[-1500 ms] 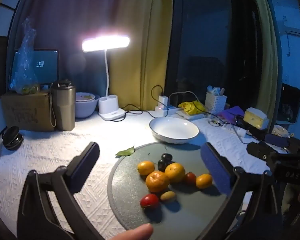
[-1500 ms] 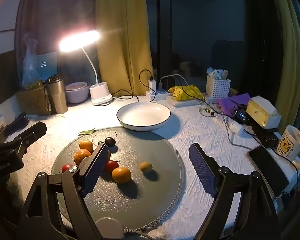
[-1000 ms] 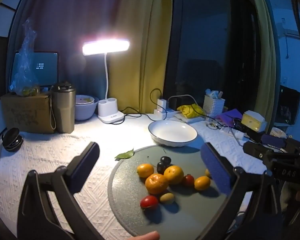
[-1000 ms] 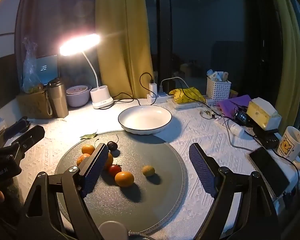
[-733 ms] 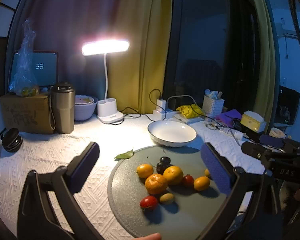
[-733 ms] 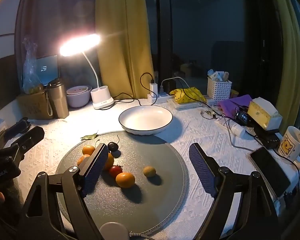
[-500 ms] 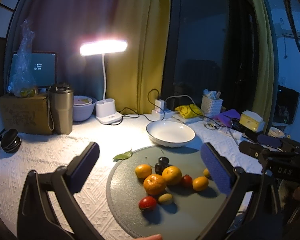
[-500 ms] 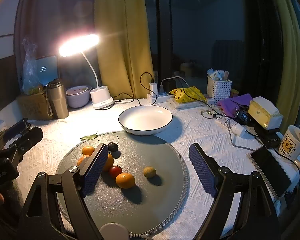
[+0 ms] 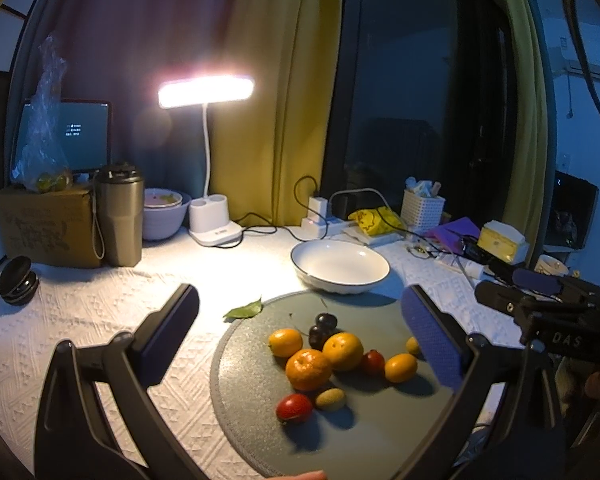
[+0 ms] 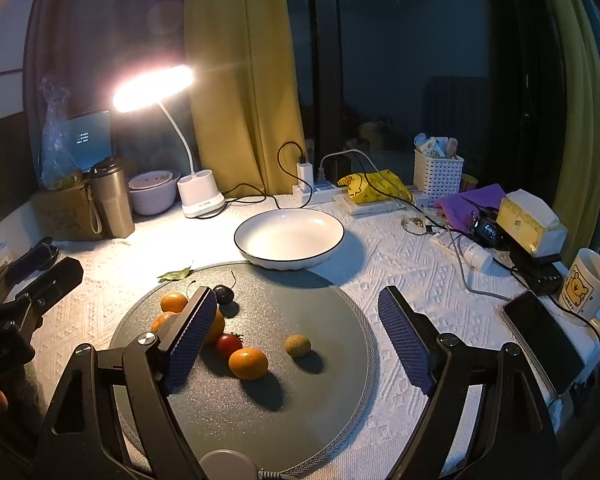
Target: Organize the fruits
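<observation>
A round grey mat (image 10: 332, 360) lies on a table with a white bumpy cloth (image 10: 400, 276). The fruits sit on the mat in a little bunch. There are three oranges close together: one at the front (image 9: 308, 369), one just behind it (image 9: 343, 351), and a smaller one (image 9: 285, 342) to the left. A dark cherry (image 9: 323, 322) sits behind them, touching the bunch. A red cherry tomato (image 9: 294, 407) lies near the front, and a small green-yellow fruit (image 9: 330, 399) is just beside it. Another red tomato (image 9: 373, 362) sits next to a small orange kumquat (image 9: 400, 367). One more little yellow-green fruit (image 10: 297, 345) lies apart from the others, out on the bare part of the mat.

A white bowl with a dark rim (image 10: 289, 237) stands just behind the mat. It has nothing in it. A green leaf (image 9: 244, 311) lies at the mat's back left edge.

The left gripper (image 9: 300, 336) hangs over the mat with its two fingers wide apart, holding nothing. The right gripper (image 10: 296, 338) hangs over the mat too, fingers wide apart and holding nothing. Its left finger (image 10: 188, 340) covers part of the oranges.

A bright desk lamp (image 9: 206, 92) shines at the back. A metal tumbler (image 9: 119, 216) stands beside a cardboard box (image 9: 44, 224). On the right are a mug with a bear on it (image 10: 586, 284) and a phone (image 10: 542, 338).
</observation>
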